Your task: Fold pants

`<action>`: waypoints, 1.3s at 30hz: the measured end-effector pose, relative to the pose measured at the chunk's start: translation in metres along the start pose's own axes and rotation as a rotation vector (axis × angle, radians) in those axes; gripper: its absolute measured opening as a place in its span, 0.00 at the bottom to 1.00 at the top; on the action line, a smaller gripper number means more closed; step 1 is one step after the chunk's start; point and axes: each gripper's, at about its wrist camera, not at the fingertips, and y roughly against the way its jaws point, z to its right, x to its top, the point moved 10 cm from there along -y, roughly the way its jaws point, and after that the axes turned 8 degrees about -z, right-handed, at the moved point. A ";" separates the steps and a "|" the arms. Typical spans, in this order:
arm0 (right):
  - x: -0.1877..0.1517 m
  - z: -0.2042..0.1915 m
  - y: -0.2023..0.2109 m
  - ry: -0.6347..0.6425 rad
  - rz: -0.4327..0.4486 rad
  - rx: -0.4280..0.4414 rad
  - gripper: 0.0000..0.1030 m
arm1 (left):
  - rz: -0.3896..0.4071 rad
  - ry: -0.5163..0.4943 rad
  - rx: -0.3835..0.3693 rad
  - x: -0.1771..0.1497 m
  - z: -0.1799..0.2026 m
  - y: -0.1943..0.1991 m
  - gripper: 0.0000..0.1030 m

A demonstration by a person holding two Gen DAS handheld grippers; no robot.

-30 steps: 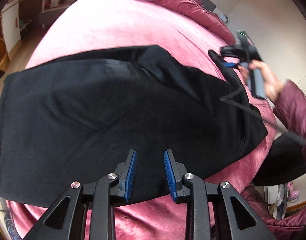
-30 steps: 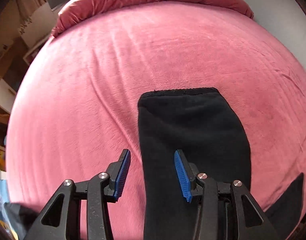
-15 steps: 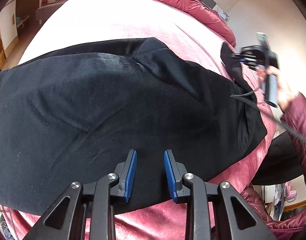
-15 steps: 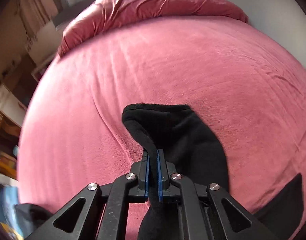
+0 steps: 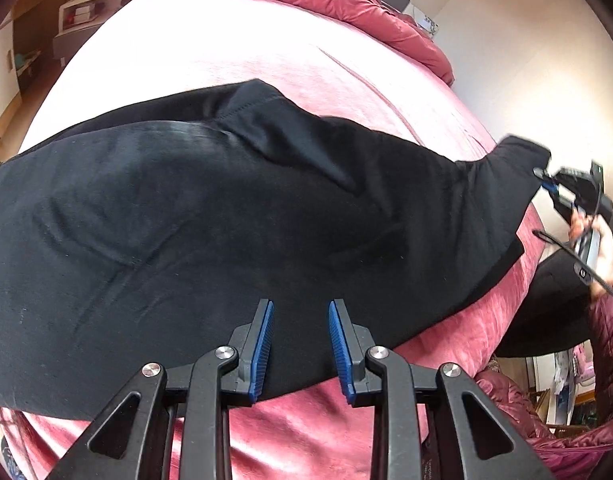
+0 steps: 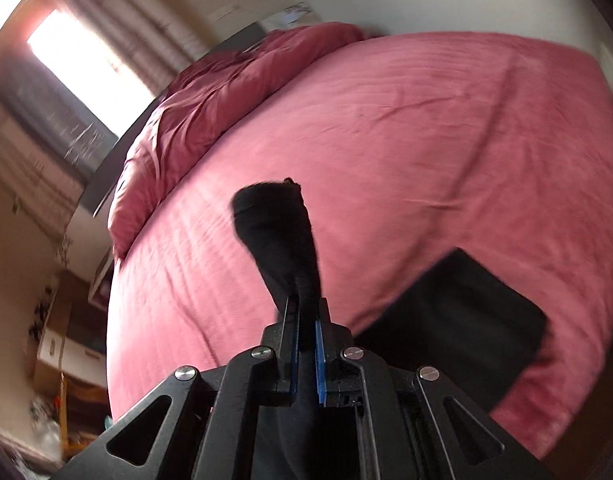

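Black pants (image 5: 210, 220) lie spread across the pink bed (image 5: 234, 48). My left gripper (image 5: 300, 344) is open and empty, its fingers over the near edge of the pants. My right gripper (image 6: 305, 340) is shut on a pant leg end (image 6: 278, 232), which is lifted off the bed and sticks up past the pads. In the left wrist view the right gripper (image 5: 546, 178) holds that raised leg end at the far right. Another black part of the pants (image 6: 458, 316) lies flat on the bed at the right.
A crumpled pink duvet (image 6: 210, 92) lies along the head of the bed. Shelves and furniture (image 5: 82, 12) stand beyond the bed's far left side. A window (image 6: 86, 56) and cluttered floor (image 6: 54, 412) show at the left of the right wrist view.
My right gripper closed on the pant leg end and lifted it off the bed, swinging upward. The left gripper stayed open and moved slightly forward over the pants.
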 end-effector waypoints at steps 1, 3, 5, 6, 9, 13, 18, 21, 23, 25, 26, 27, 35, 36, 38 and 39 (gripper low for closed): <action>-0.001 0.017 0.001 -0.034 0.004 -0.006 0.06 | -0.005 -0.006 0.003 0.000 0.003 -0.002 0.28; -0.006 0.048 0.006 -0.096 0.001 -0.005 0.06 | -0.018 -0.019 0.009 -0.001 0.008 -0.004 0.28; -0.016 0.077 0.000 -0.143 -0.020 -0.030 0.06 | -0.025 -0.034 0.010 -0.001 0.015 -0.010 0.28; -0.021 0.089 -0.006 -0.166 -0.032 -0.039 0.06 | -0.032 -0.045 0.016 -0.001 0.018 -0.012 0.28; -0.040 0.120 -0.021 -0.219 -0.077 -0.050 0.06 | -0.049 -0.076 0.025 0.001 0.028 -0.018 0.28; -0.048 0.131 -0.027 -0.259 -0.089 -0.010 0.11 | -0.072 -0.100 0.035 0.001 0.039 -0.028 0.28; -0.036 0.137 -0.024 -0.265 -0.058 0.009 0.30 | -0.088 -0.122 0.043 -0.003 0.052 -0.039 0.28; -0.020 0.140 -0.028 -0.273 -0.046 -0.023 0.38 | -0.090 -0.124 0.045 -0.002 0.053 -0.041 0.28; -0.015 0.142 -0.027 -0.258 -0.045 -0.053 0.32 | -0.091 -0.127 0.047 -0.001 0.054 -0.043 0.28; -0.009 0.140 -0.024 -0.239 -0.047 -0.077 0.09 | -0.092 -0.132 0.047 -0.001 0.058 -0.043 0.28; -0.006 0.137 -0.019 -0.227 -0.040 -0.079 0.08 | -0.090 -0.134 0.046 0.000 0.059 -0.043 0.28; -0.003 0.134 -0.011 -0.210 -0.028 -0.068 0.08 | -0.087 -0.139 0.044 0.000 0.061 -0.042 0.28; -0.019 0.177 -0.018 -0.230 -0.115 -0.195 0.08 | -0.100 -0.147 0.023 -0.003 0.061 -0.042 0.28; -0.021 0.179 -0.023 -0.230 -0.120 -0.195 0.08 | -0.106 -0.151 0.023 -0.004 0.062 -0.043 0.28; -0.021 0.177 -0.023 -0.235 -0.106 -0.188 0.11 | -0.114 -0.158 0.018 -0.004 0.063 -0.045 0.28; -0.022 0.175 -0.021 -0.246 -0.103 -0.166 0.14 | -0.118 -0.162 0.017 -0.005 0.063 -0.045 0.28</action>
